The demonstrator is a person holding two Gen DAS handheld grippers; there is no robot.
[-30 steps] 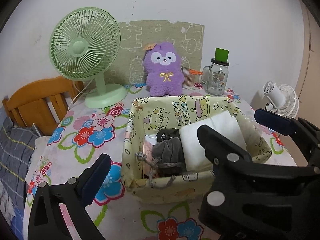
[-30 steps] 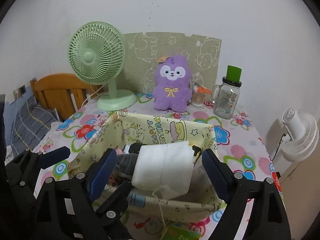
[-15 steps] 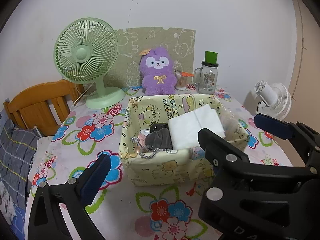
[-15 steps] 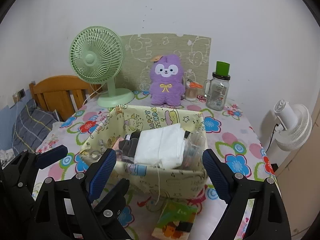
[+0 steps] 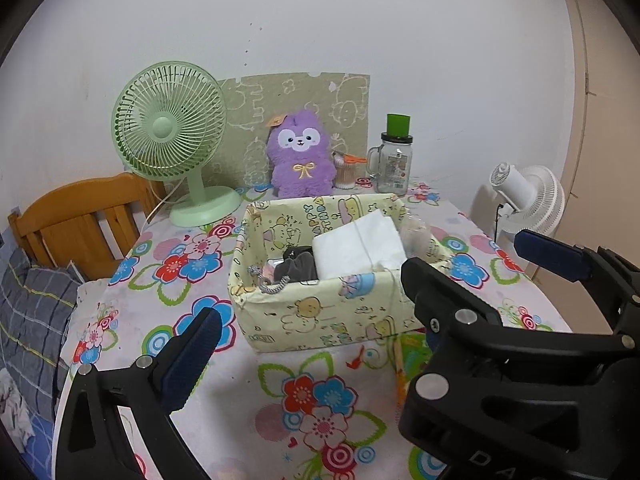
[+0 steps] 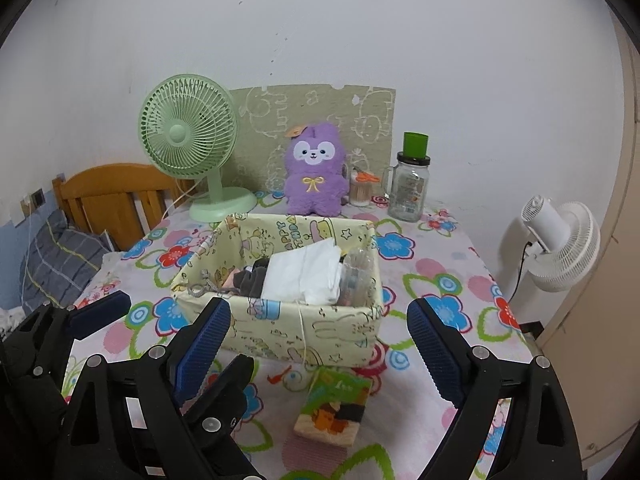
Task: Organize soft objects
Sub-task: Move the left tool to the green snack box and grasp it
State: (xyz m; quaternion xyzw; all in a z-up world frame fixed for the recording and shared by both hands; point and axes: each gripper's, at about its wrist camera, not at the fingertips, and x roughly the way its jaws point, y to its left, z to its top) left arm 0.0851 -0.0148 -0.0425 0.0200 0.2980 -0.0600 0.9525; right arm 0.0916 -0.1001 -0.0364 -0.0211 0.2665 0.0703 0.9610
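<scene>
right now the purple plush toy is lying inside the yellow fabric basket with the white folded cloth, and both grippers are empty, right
Not quite. The purple plush toy sits upright on the table behind the yellow fabric basket, against the wall, as the right wrist view shows. The white folded cloth is in the basket, and both grippers are empty.

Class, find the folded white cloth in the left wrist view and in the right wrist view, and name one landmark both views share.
Left wrist: the folded white cloth lies in the yellow fabric basket, right of centre.
Right wrist: the cloth lies mid-basket, near centre.
Shared landmark: the purple plush toy behind the basket.
</scene>
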